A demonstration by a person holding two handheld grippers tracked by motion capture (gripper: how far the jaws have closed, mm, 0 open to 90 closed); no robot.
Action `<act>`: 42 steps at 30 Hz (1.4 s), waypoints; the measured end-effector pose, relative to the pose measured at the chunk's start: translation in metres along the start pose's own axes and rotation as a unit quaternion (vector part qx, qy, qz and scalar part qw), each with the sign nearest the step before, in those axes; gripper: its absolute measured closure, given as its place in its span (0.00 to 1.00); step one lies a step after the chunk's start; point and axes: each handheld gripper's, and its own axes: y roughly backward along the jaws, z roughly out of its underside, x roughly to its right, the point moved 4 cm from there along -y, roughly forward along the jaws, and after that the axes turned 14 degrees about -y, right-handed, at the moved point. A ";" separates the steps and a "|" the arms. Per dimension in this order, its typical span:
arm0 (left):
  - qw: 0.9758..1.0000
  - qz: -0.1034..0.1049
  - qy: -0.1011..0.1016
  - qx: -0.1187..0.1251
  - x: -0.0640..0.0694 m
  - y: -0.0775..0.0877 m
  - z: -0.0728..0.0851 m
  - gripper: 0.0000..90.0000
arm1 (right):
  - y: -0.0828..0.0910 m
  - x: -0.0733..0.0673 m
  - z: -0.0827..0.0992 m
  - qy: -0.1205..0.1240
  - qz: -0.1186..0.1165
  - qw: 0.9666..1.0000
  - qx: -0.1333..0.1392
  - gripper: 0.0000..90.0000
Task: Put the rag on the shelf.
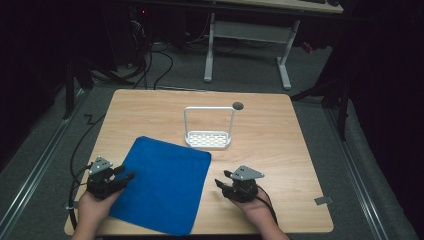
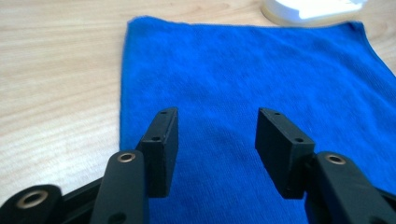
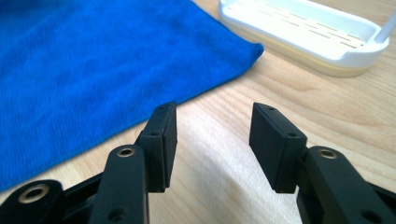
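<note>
High view has the flat blue microfibre cloth [image 1: 162,185] spread on the light wooden table [image 1: 280,150], near the front edge and left of centre, its far right corner almost at the white plastic rack with the tall wire handle [image 1: 208,139]. The left gripper [image 1: 125,176] sits over the cloth's left edge and the right gripper [image 1: 220,179] waits on bare wood just off the right edge, so my guess is one on each side for a two-handed pick-up or fold. Both sets of jaws are spread apart with nothing between them.

The left gripper view shows cloth [image 2: 243,79] straight under its jaws. The right gripper view has wood under its jaws, the cloth's corner [image 3: 93,70] off to the left, and the rack's slotted tray [image 3: 308,35], detail that's tiny from above.
</note>
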 end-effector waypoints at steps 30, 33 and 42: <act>0.999 -0.004 -0.015 -0.045 -0.009 0.001 0.014 0.67 | -0.036 -0.052 -0.013 0.054 -0.065 0.996 -0.013 0.66; 0.998 0.014 -0.006 -0.062 -0.009 0.001 0.023 0.80 | -0.042 -0.061 -0.012 0.060 -0.078 0.995 -0.021 0.77; 0.997 0.010 -0.021 -0.073 -0.007 0.002 0.028 0.97 | -0.058 -0.065 -0.003 0.079 -0.061 0.991 -0.088 1.00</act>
